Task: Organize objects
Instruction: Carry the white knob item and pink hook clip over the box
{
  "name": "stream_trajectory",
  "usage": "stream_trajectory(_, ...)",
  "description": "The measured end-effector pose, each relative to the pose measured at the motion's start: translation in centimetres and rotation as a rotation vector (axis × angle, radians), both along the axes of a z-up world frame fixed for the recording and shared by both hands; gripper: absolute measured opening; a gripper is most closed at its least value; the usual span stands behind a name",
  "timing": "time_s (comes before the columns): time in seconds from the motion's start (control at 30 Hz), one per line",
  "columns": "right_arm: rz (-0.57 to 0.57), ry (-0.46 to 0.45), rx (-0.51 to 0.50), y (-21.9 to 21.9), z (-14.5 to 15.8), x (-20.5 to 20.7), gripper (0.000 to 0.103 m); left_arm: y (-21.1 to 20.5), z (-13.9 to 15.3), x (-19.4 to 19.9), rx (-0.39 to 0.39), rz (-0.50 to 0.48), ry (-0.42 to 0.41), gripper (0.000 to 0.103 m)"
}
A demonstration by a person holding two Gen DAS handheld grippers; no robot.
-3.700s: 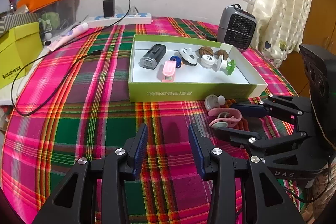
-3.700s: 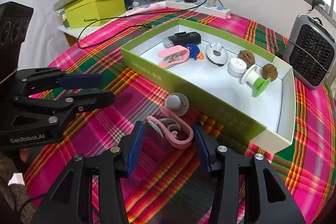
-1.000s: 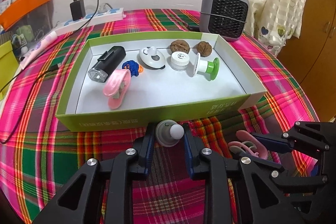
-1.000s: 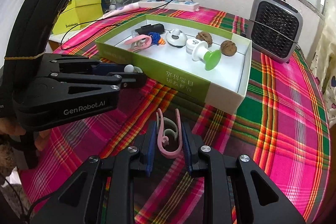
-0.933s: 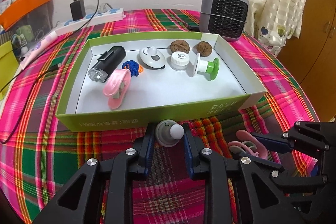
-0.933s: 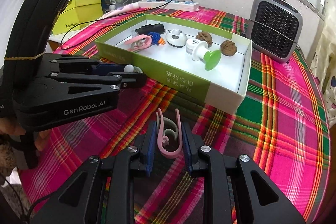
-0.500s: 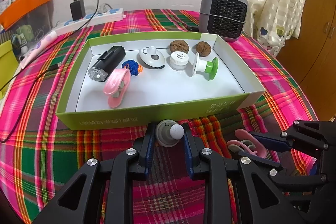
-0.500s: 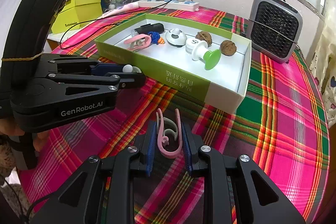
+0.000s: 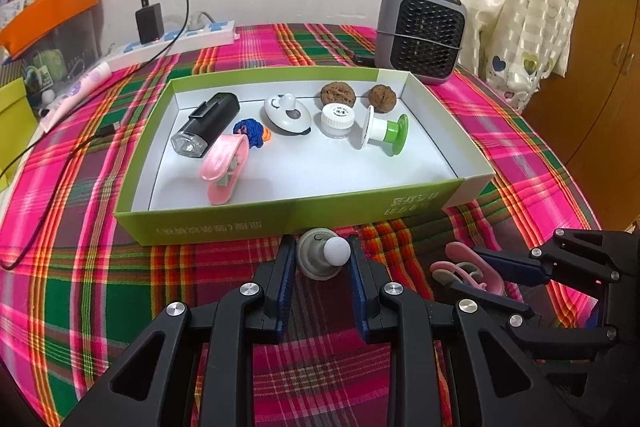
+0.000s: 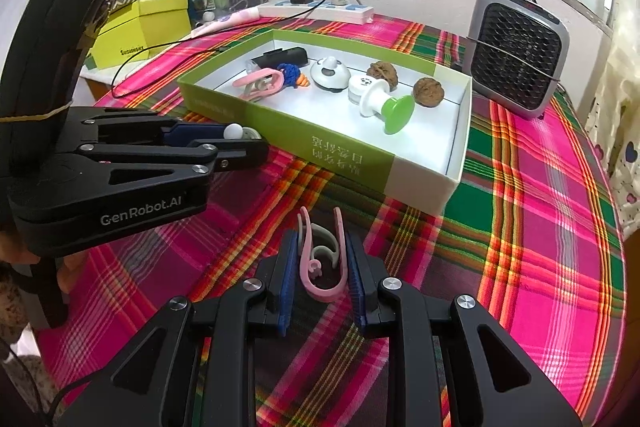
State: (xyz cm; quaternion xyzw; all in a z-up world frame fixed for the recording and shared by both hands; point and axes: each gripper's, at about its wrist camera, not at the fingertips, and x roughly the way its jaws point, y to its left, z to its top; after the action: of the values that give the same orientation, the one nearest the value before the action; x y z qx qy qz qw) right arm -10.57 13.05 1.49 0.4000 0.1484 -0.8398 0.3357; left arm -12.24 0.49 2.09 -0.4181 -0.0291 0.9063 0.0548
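While left jaws clamp the grey knob (image 9: 320, 258), right jaws pinch the pink clip (image 10: 322, 259).

In the green box (image 9: 224, 223) you have two walnuts (image 9: 338, 94), one flashlight (image 9: 206, 125), one pink clip (image 9: 224, 165); before it, two grippers (image 9: 322, 261).

A pink clip (image 10: 322, 263) is pinched between the blue pads of the right gripper (image 10: 320, 269), just short of the green box (image 10: 320, 143). Left of the box, a small white-knobbed piece (image 10: 236, 131) is clamped by the left gripper (image 10: 240, 143).
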Motion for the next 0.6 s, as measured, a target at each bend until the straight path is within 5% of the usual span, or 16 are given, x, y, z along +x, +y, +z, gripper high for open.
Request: stream_trajectory(0.6,-0.010,0.034,-0.034,-0.1,1.8,0.6,0.024,-0.6,1.8,1.1,0.008,0.008,0.038,0.023)
